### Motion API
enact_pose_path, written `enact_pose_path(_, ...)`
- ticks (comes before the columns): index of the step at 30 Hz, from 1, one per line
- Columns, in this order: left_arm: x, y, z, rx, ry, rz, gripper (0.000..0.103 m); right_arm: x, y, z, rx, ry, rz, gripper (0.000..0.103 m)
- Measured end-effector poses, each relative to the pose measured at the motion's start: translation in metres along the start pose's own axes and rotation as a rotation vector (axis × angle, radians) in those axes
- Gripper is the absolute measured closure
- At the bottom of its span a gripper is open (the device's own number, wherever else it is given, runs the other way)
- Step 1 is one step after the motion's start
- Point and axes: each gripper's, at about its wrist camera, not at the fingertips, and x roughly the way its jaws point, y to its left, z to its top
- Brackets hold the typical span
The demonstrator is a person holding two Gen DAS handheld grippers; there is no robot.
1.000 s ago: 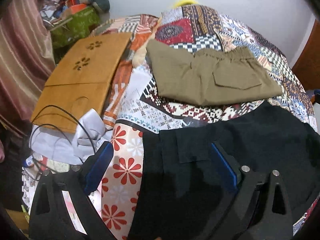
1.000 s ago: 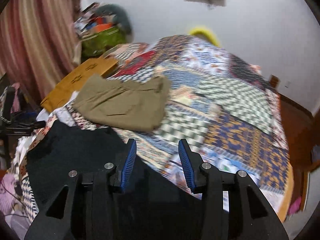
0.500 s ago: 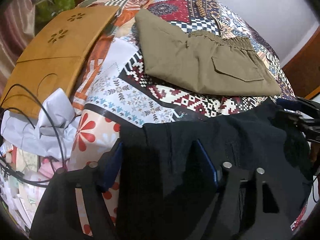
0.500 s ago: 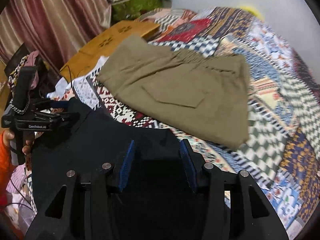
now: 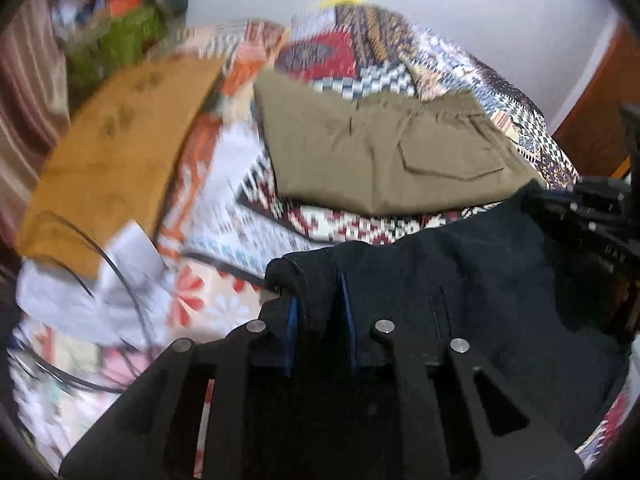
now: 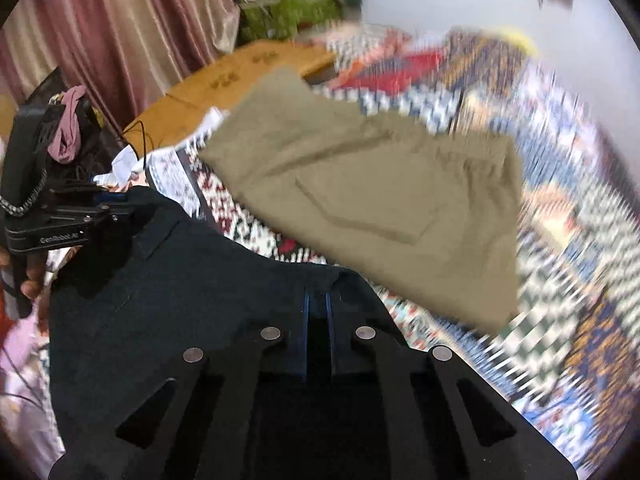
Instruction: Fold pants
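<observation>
Black pants lie at the near edge of the patterned bed; they also show in the right wrist view. My left gripper is shut on a bunched fold at their left corner. My right gripper is shut on their other top corner. Each gripper shows at the edge of the other's view: the right one, the left one. Folded olive pants lie just beyond the black pair, also in the right wrist view.
A patchwork bedspread covers the bed. An orange wooden lap tray lies on the left side, with white cloth and black cables by it. Striped curtains and clutter stand at the far left.
Both grippers have closed on the top edge of the black pants. Both views are blurred from motion, and the gripped left corner has bunched up off the bed.
</observation>
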Motion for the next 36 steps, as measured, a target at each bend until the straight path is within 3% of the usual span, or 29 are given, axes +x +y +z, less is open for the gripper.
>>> enact_pose_path(3, -0.011, -0.001, 0.012, 0.030, -0.054, 0.049, 0.084, -0.010, 0.002, 0.008, -0.041, -0.049, -0.038, 0.097)
enact_pose_path(8, -0.001, 0.004, 0.035, 0.050, -0.061, 0.093, 0.084, -0.009, -0.012, 0.026, -0.008, -0.069, -0.066, 0.097)
enact_pose_path(15, 0.048, 0.012, 0.041, 0.056, 0.028, 0.133, 0.084, 0.027, -0.018, 0.036, 0.003, 0.007, -0.089, 0.097)
enact_pose_path(21, 0.041, 0.014, 0.040, 0.056, 0.032, 0.116, 0.080, 0.035, -0.028, 0.036, 0.064, 0.078, -0.062, 0.088)
enact_pose_path(25, 0.014, 0.016, 0.040, 0.036, 0.008, 0.134, 0.079, 0.007, -0.029, 0.031, 0.062, 0.042, -0.098, 0.066)
enact_pose_path(26, 0.003, 0.017, 0.040, 0.026, -0.011, 0.128, 0.077, -0.001, -0.030, 0.029, 0.066, 0.026, -0.100, 0.065)
enact_pose_path(30, -0.037, 0.020, 0.031, -0.025, -0.098, 0.118, 0.050, -0.046, -0.037, 0.009, 0.122, -0.055, -0.101, 0.065)
enact_pose_path(34, -0.064, 0.017, 0.016, -0.028, -0.124, 0.137, 0.049, -0.101, -0.046, -0.027, 0.199, -0.125, -0.159, 0.063)
enact_pose_path(36, -0.073, 0.015, 0.006, -0.029, -0.128, 0.150, 0.044, -0.123, -0.050, -0.044, 0.229, -0.146, -0.198, 0.059)
